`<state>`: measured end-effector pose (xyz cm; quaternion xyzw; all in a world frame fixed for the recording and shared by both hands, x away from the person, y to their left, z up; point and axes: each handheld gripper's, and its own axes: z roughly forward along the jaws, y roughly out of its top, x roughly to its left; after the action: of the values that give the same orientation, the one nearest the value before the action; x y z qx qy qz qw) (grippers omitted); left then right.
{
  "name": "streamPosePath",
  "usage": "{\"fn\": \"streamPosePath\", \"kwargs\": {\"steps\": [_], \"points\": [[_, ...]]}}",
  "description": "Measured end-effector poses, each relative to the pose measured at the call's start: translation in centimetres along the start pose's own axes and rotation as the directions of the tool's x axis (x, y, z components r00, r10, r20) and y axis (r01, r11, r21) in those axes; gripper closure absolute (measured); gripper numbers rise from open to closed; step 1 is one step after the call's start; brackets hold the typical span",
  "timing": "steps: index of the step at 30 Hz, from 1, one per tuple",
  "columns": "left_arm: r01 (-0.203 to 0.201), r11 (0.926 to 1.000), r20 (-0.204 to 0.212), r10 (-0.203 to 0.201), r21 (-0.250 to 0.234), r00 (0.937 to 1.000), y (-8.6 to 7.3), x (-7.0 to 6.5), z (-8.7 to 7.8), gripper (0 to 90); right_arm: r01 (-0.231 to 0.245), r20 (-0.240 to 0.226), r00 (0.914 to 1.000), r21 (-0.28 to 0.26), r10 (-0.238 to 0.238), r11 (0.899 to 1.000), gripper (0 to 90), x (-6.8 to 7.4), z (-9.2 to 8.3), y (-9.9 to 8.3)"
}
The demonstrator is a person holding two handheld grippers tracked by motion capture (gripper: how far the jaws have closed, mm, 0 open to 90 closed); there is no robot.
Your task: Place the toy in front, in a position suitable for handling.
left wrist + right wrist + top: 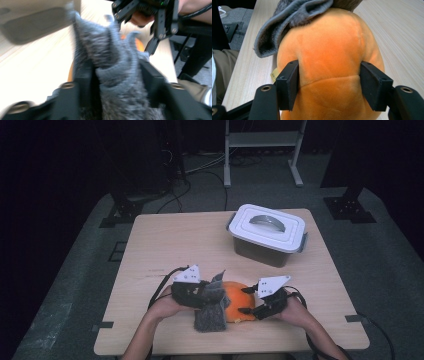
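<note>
Gripping orange plush toy (329, 65) with right tool (329, 82), left tool (116, 82) clamping grey knitted cloth (112, 62), on wooden table (165, 245)

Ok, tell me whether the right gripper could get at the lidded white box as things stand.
Probably not right away: the right gripper is clamped on the orange plush toy and would have to let go first. Otherwise yes, bare table lies between it and the white box.
</note>
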<state>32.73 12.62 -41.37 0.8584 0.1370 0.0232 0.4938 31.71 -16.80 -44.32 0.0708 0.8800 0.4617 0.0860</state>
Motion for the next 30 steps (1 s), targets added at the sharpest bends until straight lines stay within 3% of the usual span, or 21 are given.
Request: {"fn": "streamPosePath", "kwargs": {"steps": [3,8,14,17,20,22,30], "points": [[-0.001,0.9999,-0.009,0.001,-0.012,1.0,-0.6,-0.1,-0.3,70.3,0.006,0.002,1.0,0.0,-0.006,1.0,35.9,0.1,0.1,0.1],[0.005,0.9999,-0.025,-0.005,-0.013,0.9997,-0.3,0.4,-0.9,73.2,-0.005,0.004,1.0,-0.004,0.005,1.0,36.0,0.0,0.2,0.1],[-0.039,0.997,0.033,0.041,-0.067,0.9986,2.3,-0.3,0.3,73.7,-0.002,0.006,1.0,0.0,0.002,1.0,36.0,0.1,0.3,0.3],[-0.065,0.997,0.048,0.067,-0.043,0.9966,3.0,-0.7,1.5,73.6,0.005,0.009,0.9999,0.004,-0.005,1.0,36.0,0.2,0.2,0.3],[-0.071,0.9974,0.047,0.072,-0.012,0.9963,2.2,-0.6,1.9,73.5,0.01,0.002,0.9999,0.005,-0.01,1.0,36.1,0.2,0.2,0.2],[-0.049,0.9984,0.042,0.05,-0.026,0.9978,1.4,-0.3,1.3,73.2,0.016,-0.001,0.9999,0.001,-0.016,1.0,36.1,0.3,0.3,0.2],[0.011,0.9999,0.001,-0.011,-0.007,0.9999,-2.2,0.3,-1.0,72.7,0.026,-0.001,0.9997,0.005,-0.026,1.0,36.2,0.5,0.5,0.4]]}}
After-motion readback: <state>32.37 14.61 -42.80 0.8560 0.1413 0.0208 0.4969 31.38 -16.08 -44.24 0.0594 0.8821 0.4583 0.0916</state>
